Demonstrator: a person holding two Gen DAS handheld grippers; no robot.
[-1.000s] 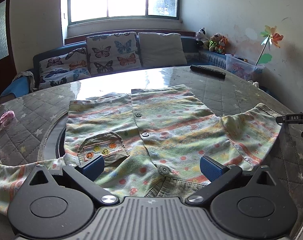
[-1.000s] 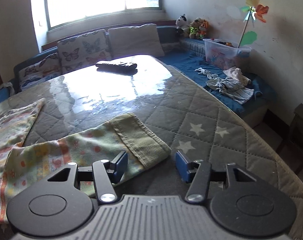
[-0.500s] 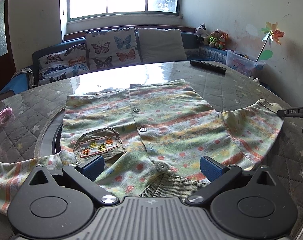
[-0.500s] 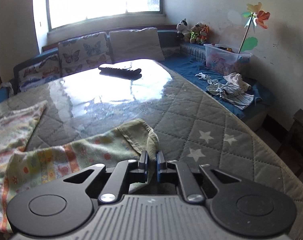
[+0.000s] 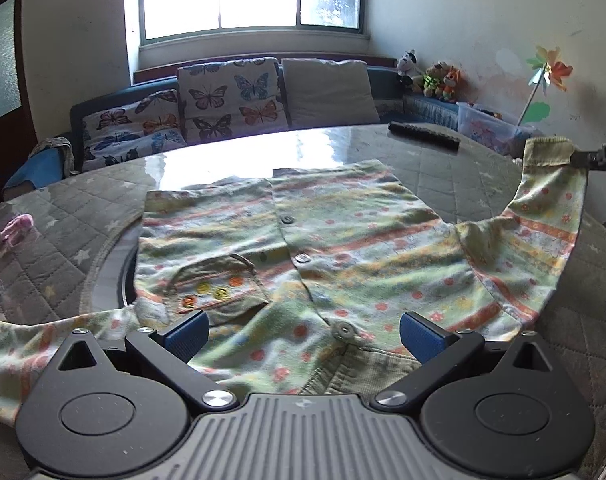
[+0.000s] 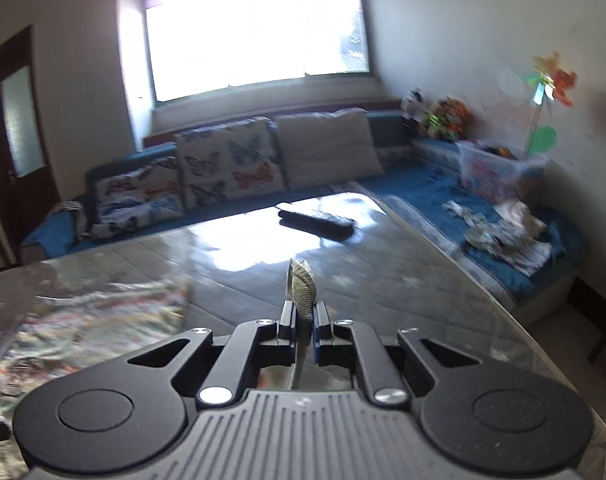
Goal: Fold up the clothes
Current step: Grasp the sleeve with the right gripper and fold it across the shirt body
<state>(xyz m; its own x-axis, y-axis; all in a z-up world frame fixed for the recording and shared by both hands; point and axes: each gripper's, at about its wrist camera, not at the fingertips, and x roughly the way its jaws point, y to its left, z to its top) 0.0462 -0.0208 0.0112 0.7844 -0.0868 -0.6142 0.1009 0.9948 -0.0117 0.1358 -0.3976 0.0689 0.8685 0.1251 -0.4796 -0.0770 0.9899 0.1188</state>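
A child's green patterned shirt (image 5: 303, 248) with buttons and a chest pocket lies spread on the quilted table (image 5: 55, 248). My left gripper (image 5: 303, 330) hovers open over its collar end, nothing between the blue pads. My right gripper (image 6: 304, 316) is shut on the ribbed cuff (image 6: 301, 284) of the shirt's right sleeve. In the left wrist view that sleeve (image 5: 543, 216) is lifted off the table, its cuff (image 5: 547, 152) pinched by the right gripper's tip (image 5: 583, 158) at the frame's right edge. The rest of the shirt (image 6: 91, 320) shows blurred at left in the right wrist view.
A dark remote control (image 5: 423, 134) lies at the table's far side. A small pink object (image 5: 15, 228) sits on the left. A sofa with butterfly cushions (image 5: 231, 100) runs behind; loose clothes (image 6: 503, 232) and a plastic box (image 6: 491, 168) lie on its right part.
My right gripper closed on the sleeve cuff, then rose, lifting the sleeve off the table. The left gripper stayed open in place.
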